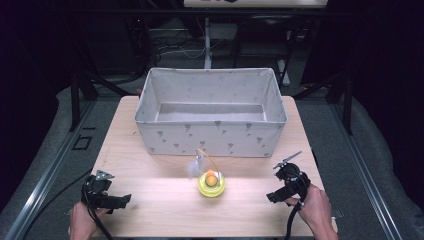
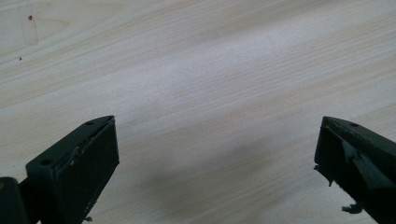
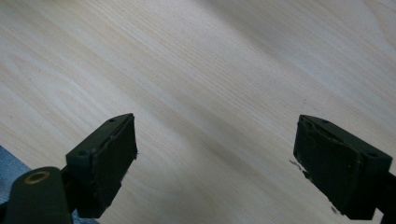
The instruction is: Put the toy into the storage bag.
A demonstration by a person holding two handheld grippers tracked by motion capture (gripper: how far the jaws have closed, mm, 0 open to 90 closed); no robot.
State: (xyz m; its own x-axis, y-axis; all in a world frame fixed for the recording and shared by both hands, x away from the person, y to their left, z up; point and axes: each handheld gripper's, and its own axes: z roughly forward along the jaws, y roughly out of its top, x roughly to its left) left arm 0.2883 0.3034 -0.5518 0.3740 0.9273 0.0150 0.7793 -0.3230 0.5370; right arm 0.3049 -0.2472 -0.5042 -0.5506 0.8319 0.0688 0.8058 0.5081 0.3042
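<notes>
A small yellow round toy [image 1: 211, 184] with an orange ball on top, a thin curved wire and a pale feather sits on the wooden table [image 1: 150, 165], just in front of a grey fabric box [image 1: 211, 111]. My left gripper [image 1: 122, 200] rests low at the table's front left, jaws wide apart over bare wood [image 2: 210, 140]. My right gripper [image 1: 274, 196] is held at the front right, also open over bare wood [image 3: 215, 140]. The toy lies between the two grippers, apart from both.
The fabric box stands open and looks empty, taking up the back half of the table. Dark floor, metal rails and cables surround the table. A strip of blue cloth [image 3: 9, 168] shows at the lower left of the right gripper view.
</notes>
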